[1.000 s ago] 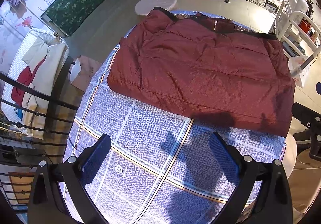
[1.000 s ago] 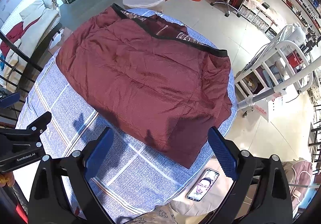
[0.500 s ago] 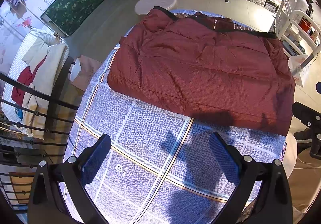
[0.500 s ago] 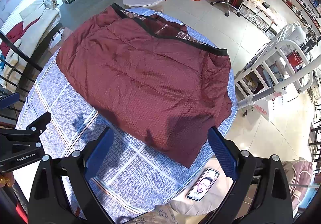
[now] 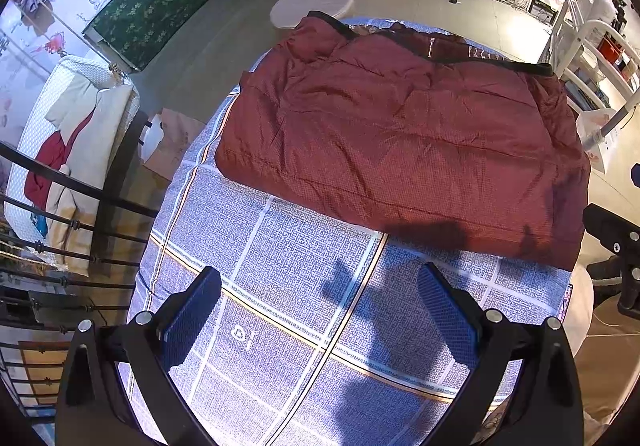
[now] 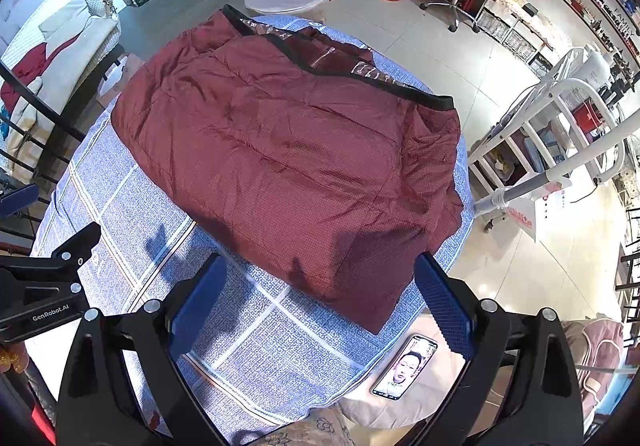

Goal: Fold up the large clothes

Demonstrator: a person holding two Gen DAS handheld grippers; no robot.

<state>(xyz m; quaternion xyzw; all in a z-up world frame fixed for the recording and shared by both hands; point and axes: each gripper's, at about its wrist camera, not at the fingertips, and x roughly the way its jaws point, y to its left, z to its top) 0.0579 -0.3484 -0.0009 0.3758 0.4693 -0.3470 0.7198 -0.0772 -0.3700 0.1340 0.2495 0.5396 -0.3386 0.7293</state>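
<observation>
maroon jacket (image 5: 400, 142) folded on checked cloth (image 5: 280, 286), seemingly unmoved, both tongs (image 5: 320, 310) (image 6: 320, 302) still spread, empty

L claw (image 5: 320, 322): jaws wide apart, nothing between, held clear above surface. R claw (image 6: 320, 310): same, wide apart, empty, raised. L claw seen at left edge of R view.

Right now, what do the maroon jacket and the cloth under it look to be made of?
Maroon jacket: seemingly a padded synthetic shell, slight sheen, tiny check weave, puffy quilted creases; black ribbed hem.
Table cover: looks like matte woven cotton, blue print with white and tan lines. Neither fibre is certain from the pictures.
</observation>
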